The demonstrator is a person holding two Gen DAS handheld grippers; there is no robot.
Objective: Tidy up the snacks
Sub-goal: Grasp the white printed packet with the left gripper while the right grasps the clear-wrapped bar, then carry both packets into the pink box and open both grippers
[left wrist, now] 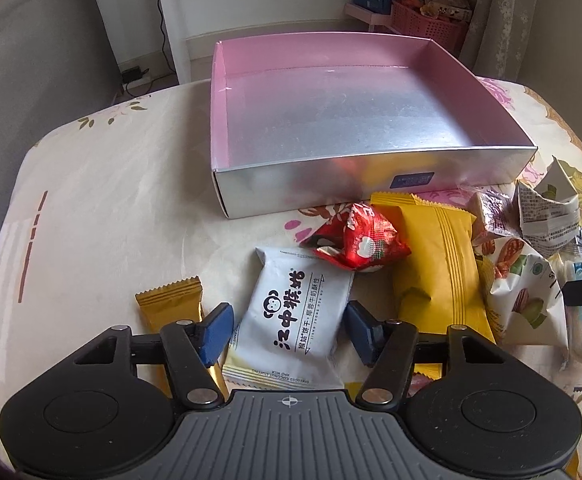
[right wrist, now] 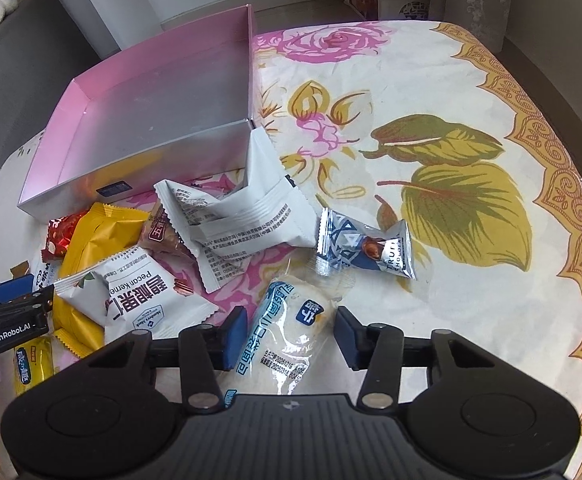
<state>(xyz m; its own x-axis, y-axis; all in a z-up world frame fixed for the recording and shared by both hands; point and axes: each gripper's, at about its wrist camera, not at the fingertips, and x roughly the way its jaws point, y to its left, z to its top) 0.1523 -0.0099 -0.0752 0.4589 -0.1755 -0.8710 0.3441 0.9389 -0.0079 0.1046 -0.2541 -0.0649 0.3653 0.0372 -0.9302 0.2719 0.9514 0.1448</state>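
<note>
I straddle the white biscuit packet (left wrist: pixel 295 312) with the left gripper (left wrist: pixel 289 330) and the clear-wrapped roll (right wrist: pixel 291 332) with the right gripper (right wrist: pixel 291 334), both just before the empty silver box (left wrist: pixel 331 184); jaws apart, I should center, then squeeze gently.

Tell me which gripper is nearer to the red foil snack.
Left. The left gripper straddles the white biscuit packet directly in front of the red foil snack. The right gripper is over the clear-wrapped roll, across the pile.
</note>
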